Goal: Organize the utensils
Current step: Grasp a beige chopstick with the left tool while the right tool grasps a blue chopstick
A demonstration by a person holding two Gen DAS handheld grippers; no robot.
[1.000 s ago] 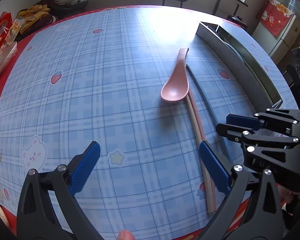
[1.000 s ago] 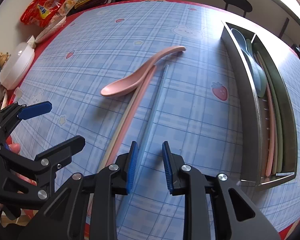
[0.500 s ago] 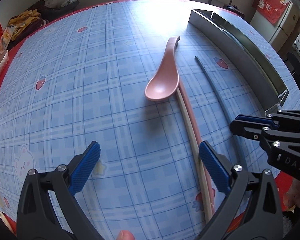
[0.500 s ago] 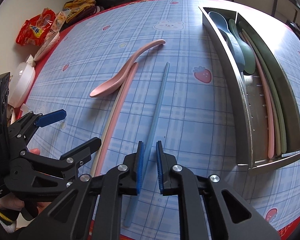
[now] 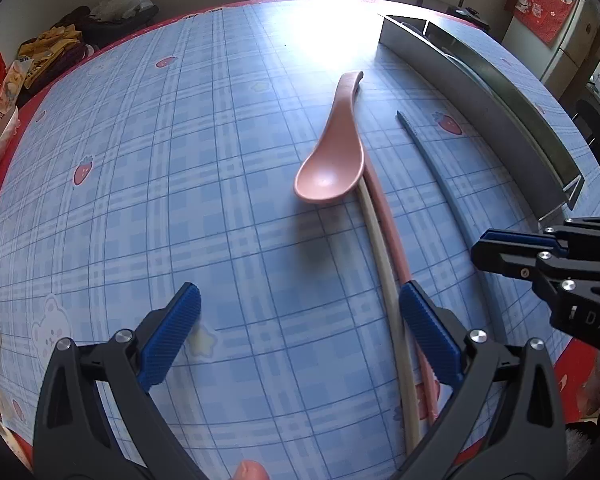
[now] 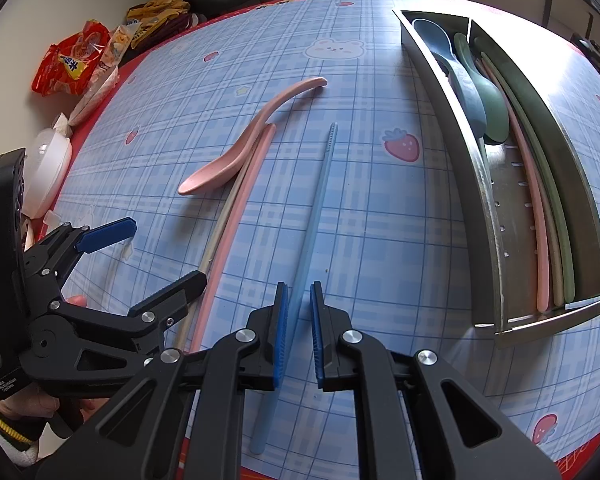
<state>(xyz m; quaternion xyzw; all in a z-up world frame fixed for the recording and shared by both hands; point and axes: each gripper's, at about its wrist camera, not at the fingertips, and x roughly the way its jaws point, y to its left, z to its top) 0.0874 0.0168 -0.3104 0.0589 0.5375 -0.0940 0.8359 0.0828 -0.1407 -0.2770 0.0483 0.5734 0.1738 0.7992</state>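
A blue chopstick (image 6: 320, 196) lies on the blue checked tablecloth, and my right gripper (image 6: 298, 320) is shut on its near part, with both pads against it. To its left a pink spoon (image 6: 236, 152) rests beside a pink chopstick (image 6: 236, 216) and a beige chopstick (image 6: 220, 232). My left gripper (image 5: 300, 328) hangs open just above the cloth. Its right finger is over the near part of the pink and beige chopsticks (image 5: 380, 240), and nothing is between its pads. The pink spoon (image 5: 332, 168) lies ahead of it.
A metal utensil tray (image 6: 476, 184) stands at the right, holding a blue spoon (image 6: 460, 80), a green spoon (image 6: 488, 96) and several chopsticks. Snack packets (image 6: 72, 64) and a white lidded bowl (image 6: 48, 172) crowd the far left edge. The table's near red edge is close.
My right gripper's jaws have closed onto the blue chopstick, whose far end has swung right, away from the pink spoon and chopstick. The left gripper has stayed open and hardly moved.
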